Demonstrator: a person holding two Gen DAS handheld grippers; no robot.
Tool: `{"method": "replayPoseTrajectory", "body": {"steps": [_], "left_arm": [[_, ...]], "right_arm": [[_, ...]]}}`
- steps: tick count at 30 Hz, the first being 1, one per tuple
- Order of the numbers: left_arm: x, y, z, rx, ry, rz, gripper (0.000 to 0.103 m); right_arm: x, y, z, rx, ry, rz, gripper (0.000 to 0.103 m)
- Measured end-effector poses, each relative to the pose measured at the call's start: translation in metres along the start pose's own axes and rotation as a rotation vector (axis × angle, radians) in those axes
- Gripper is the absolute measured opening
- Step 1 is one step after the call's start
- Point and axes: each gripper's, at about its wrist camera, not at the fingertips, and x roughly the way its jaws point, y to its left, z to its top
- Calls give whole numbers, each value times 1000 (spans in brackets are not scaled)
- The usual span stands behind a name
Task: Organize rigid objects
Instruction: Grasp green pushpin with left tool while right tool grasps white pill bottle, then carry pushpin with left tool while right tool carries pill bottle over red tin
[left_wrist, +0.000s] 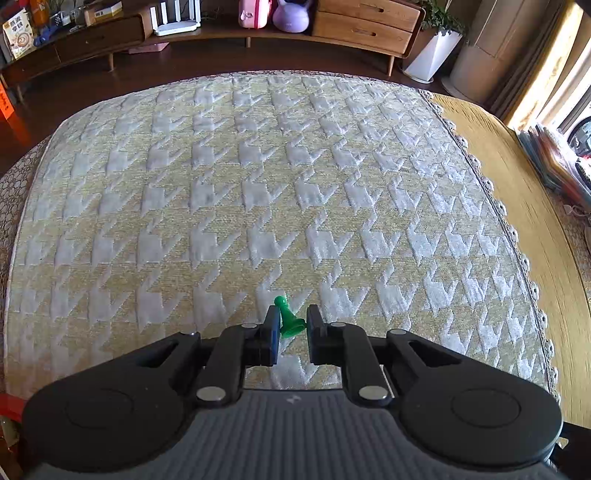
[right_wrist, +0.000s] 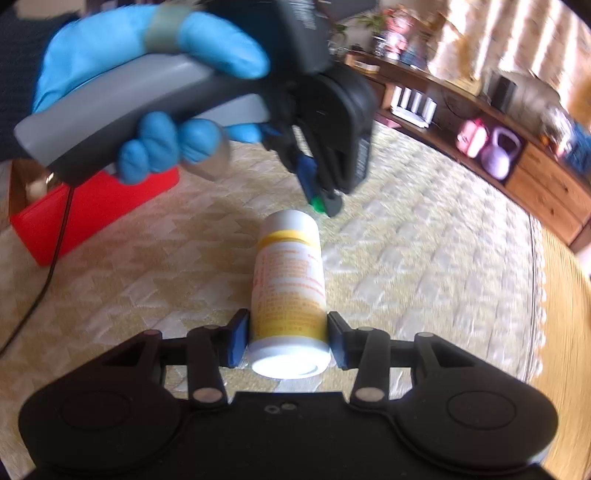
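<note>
Left gripper (left_wrist: 291, 323) pinches small green plastic pawn (left_wrist: 287, 317); right gripper (right_wrist: 286, 338) clamps white cylindrical plastic bottle (right_wrist: 290, 288), frame centre.

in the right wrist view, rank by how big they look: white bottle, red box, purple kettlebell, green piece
As they look in that view:
1. red box
2. white bottle, though it sits nearest the camera
3. purple kettlebell, far off
4. green piece, mostly hidden

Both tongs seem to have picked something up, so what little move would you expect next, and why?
Probably carry both toward the red box at the cloth's edge. The left tongs pinch a small green pawn, the right tongs clamp a white pill bottle, and that open box looks like the only container nearby.
</note>
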Motion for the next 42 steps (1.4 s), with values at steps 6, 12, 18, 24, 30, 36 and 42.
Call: {"method": "replayPoseTrajectory", "body": {"steps": [6, 12, 18, 24, 30, 36, 42], "left_arm": [[-30, 20, -17, -19, -26, -7, 14], [-70, 30, -39, -25, -55, -24, 14], [-118, 50, -72, -6, -92, -28, 14], [-162, 74, -109, 17, -137, -14, 14], [-193, 102, -133, 19, -154, 17, 14], [-217, 146, -158, -7, -162, 53, 14], [-217, 173, -165, -41, -170, 78, 14]], "right_arm": [[-18, -10, -9, 205, -30, 14, 44], [-36, -9, -13, 330, -49, -8, 44], [-60, 13, -14, 392, -65, -17, 44], [-80, 37, -2, 400, -92, -32, 44], [-93, 73, 16, 383, -125, -42, 44], [-96, 106, 36, 354, -150, -33, 44], [-91, 137, 57, 326, -166, -19, 44]]}}
